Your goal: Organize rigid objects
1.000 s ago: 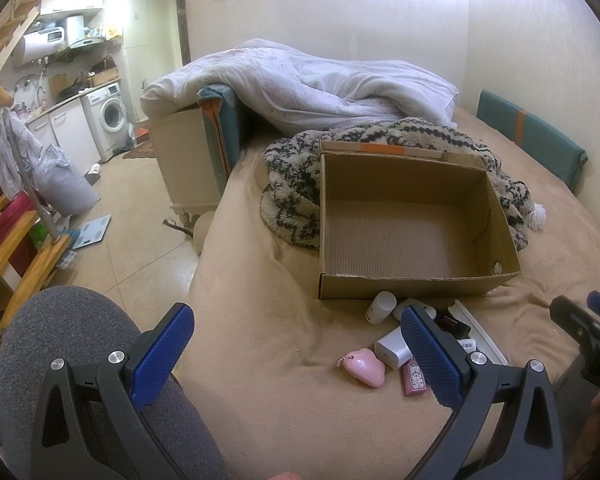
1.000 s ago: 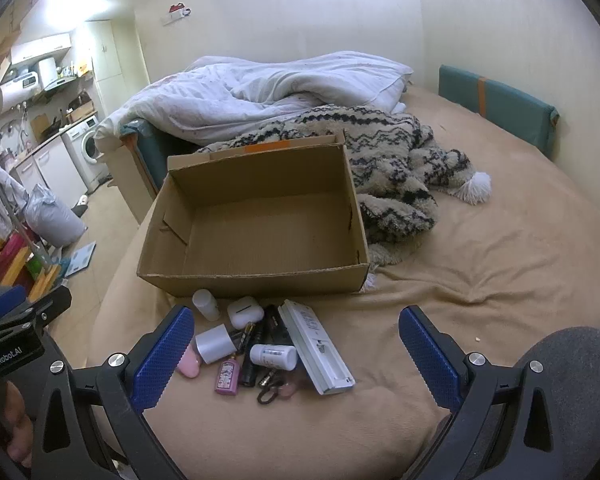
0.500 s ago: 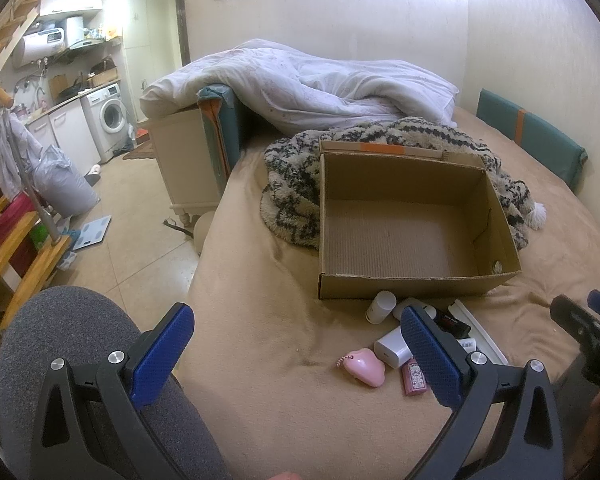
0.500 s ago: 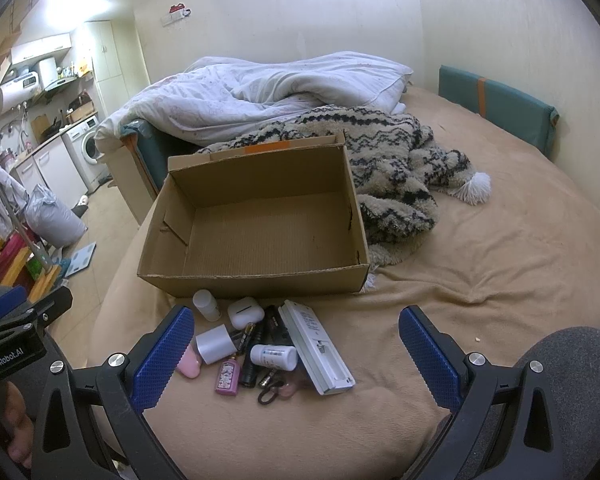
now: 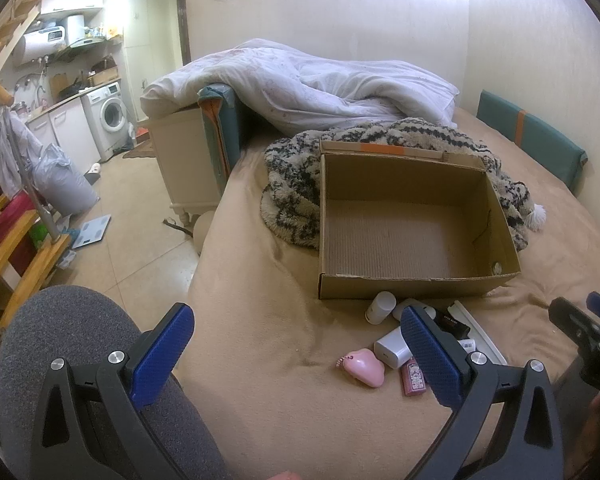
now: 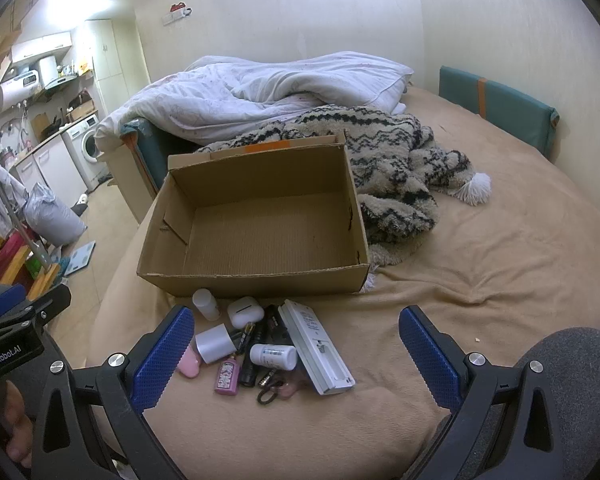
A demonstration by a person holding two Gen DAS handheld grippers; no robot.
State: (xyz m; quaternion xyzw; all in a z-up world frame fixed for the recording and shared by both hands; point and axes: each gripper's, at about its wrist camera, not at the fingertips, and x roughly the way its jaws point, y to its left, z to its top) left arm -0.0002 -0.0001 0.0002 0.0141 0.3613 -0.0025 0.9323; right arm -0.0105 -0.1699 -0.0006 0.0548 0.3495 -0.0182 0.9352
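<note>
Both sets of blue fingers stood spread wide and gripped nothing. On the right gripper [image 6: 296, 354] the gap framed the small clutter on the bed sheet [image 6: 480, 280], well above it and touching none of it; the left gripper [image 5: 296, 356] hung further left, its right-hand finger in front of the pile's edge, and also touched nothing.

Between the right gripper's fingers lay a white pill bottle [image 6: 273, 356] on its side, a black tube [image 6: 254, 354], a pink perfume bottle [image 6: 227, 377], a white charger block [image 6: 214, 343], an earbud case [image 6: 245, 311], a small upright bottle [image 6: 205, 303] and a long white remote [image 6: 316, 350]. A pink heart-shaped case [image 5: 366, 367] sat nearest the left gripper. Just beyond the pile was the cardboard box [image 6: 260, 276], with nothing in it.

No item looked picked yet, so the step seemed to be choosing a first piece. The pink case, lying apart, would probably suit the left gripper; the crowded middle risked pinching two things at once, so a straight descent on an outer item seemed wiser.
</note>
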